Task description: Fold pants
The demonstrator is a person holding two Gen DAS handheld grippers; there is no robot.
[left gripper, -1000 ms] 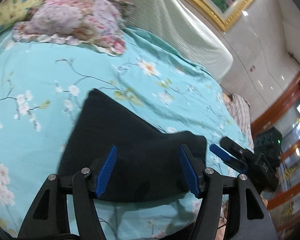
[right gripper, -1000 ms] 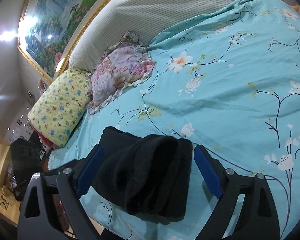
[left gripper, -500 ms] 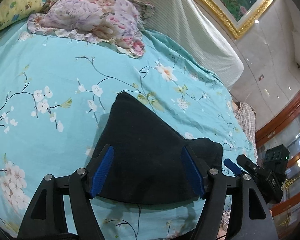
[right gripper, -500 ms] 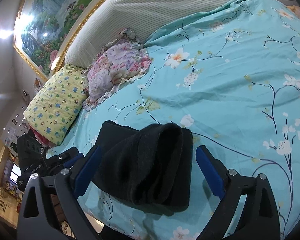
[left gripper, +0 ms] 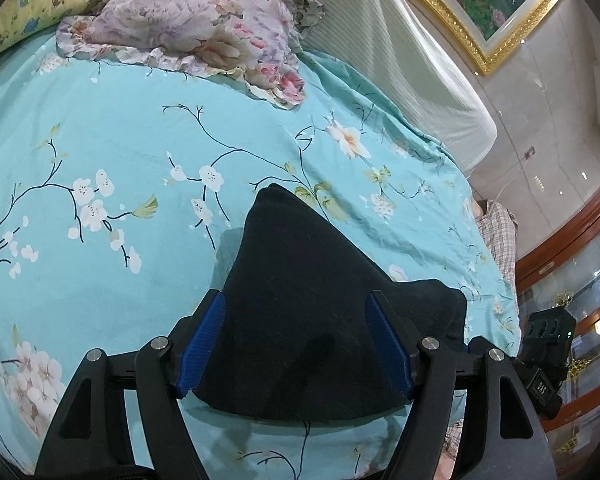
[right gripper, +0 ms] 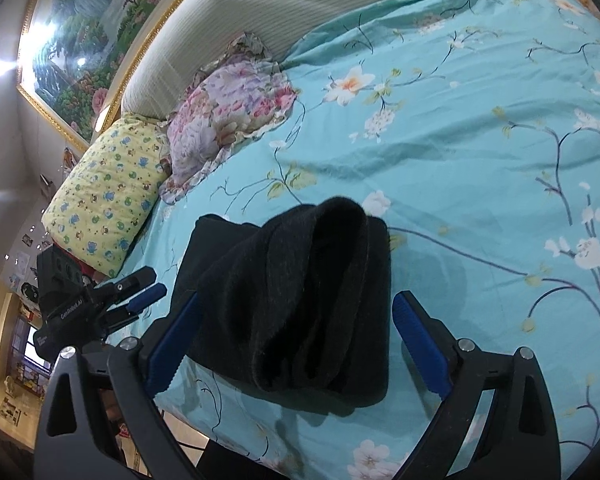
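The black pants (left gripper: 308,312) lie folded into a compact bundle on the turquoise floral bedspread (left gripper: 120,168), near the bed's front edge. My left gripper (left gripper: 296,344) is open, its blue pads either side of the bundle and above it, not gripping. In the right wrist view the pants (right gripper: 296,300) show rolled layers at one end. My right gripper (right gripper: 296,344) is open, its jaws wide apart around that end. The left gripper also shows at the left in the right wrist view (right gripper: 136,300).
A pink floral pillow (left gripper: 196,32) and a yellow patterned pillow (right gripper: 104,196) lie by the striped headboard (left gripper: 400,68). A framed painting (right gripper: 84,40) hangs above. The bed's near edge drops off below the pants. Wooden glass cabinets (left gripper: 580,280) stand to the right.
Both grippers have drawn back and up from the folded pants, so more of the bed shows. The pants lie still. Both stay open.
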